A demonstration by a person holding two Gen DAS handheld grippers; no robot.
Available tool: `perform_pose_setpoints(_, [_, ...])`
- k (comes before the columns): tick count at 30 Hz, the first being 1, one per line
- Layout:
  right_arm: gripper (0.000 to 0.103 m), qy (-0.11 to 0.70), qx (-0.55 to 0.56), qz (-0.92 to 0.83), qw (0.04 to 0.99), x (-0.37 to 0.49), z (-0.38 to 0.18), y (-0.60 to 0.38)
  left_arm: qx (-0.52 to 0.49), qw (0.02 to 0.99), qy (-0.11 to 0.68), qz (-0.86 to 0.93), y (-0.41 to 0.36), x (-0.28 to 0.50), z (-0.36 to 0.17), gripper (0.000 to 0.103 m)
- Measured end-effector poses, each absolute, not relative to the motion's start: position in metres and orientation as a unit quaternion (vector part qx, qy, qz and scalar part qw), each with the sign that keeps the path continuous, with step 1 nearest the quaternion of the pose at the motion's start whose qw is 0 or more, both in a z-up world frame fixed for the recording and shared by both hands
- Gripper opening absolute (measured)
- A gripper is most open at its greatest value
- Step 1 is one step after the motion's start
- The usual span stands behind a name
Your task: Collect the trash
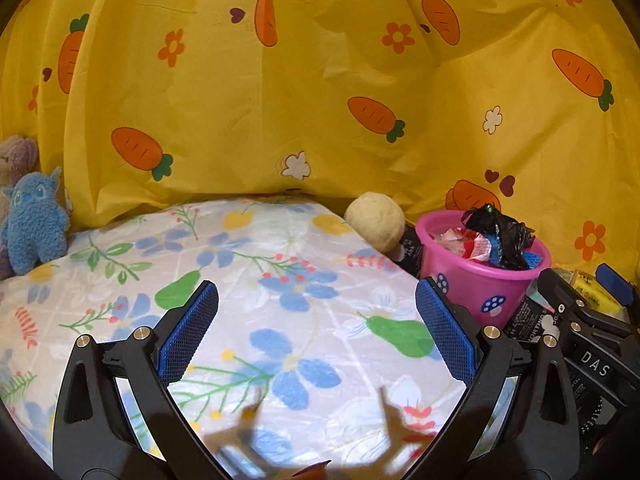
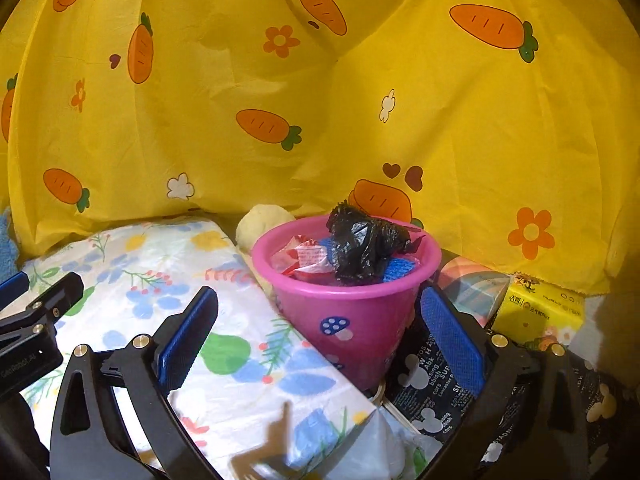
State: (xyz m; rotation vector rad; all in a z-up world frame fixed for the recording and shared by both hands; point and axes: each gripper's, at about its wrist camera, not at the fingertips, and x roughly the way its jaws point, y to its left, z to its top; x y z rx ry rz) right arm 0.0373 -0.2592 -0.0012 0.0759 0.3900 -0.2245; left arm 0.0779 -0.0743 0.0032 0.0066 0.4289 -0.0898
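Yellow cloth [image 1: 320, 92] printed with carrots and flowers hangs behind everything, and in front of it lies a bench covered by a white floral sheet [image 1: 248, 280]

The left gripper [image 1: 316, 324] has its jaws spread wide and nothing is between them; below them is only bare sheet. The right gripper [image 2: 320, 332] also has its jaws wide and holds nothing, but the pink bucket [image 2: 348, 312] stands just ahead of them, a little to the right of their middle line, with the right blue pad close beside its wall. Whether the pad touches the wall I cannot tell.

The bucket stands upright, its long axis vertical, beside the edge of the sheet. It is already full: a crumpled black bag [image 2: 366, 240] sits on top, over red-and-white wrappers [image 2: 308, 258] and something blue. From the left gripper the bucket lies to the far right, well apart, so the right hand is clearly nearer.

No loose trash shows on the sheet, so I judge the collecting nearly finished. Further out are a pale round ball [image 1: 375, 221] behind the bucket, a yellow tissue pack [image 2: 540, 312] at right, and a blue plush toy [image 1: 36, 224] at far left
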Motion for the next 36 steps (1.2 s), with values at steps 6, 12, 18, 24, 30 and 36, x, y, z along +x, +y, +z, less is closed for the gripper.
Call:
perform_pose_setpoints(6, [0.097, 0.19, 0.02, -0.107, 0.976, 0.012, -0.001, -0.235, -0.008, 0.978, 0.207, -0.024, -0.053, 0.046, 0.003, 0.097])
perform_pose_setpoints(12, [0.097, 0.189, 0.013, -0.087, 0.978, -0.008, 0.0, -0.216, -0.015, 0.978, 0.209, -0.013, -0.039, 0.023, 0.003, 0.097])
perform_pose_setpoints(18, [0.097, 0.193, -0.003, -0.075, 0.978, -0.024, -0.001, -0.2, -0.018, 0.979, 0.203, -0.001, -0.028, 0.001, 0.002, 0.097])
perform_pose_setpoints(24, [0.097, 0.191, 0.0, -0.07, 0.979, -0.034, -0.001, -0.194, -0.023, 0.98, 0.199, 0.0, -0.02, -0.014, 0.003, 0.097])
perform_pose_setpoints(30, [0.097, 0.188, 0.0, -0.067, 0.98, -0.039, 0.0, -0.192, -0.028, 0.98, 0.196, 0.001, -0.015, -0.019, 0.005, 0.097])
perform_pose_setpoints(36, [0.097, 0.189, 0.0, -0.067, 0.98, -0.04, 0.0, -0.191, -0.032, 0.98, 0.196, 0.001, -0.014, -0.021, 0.005, 0.097])
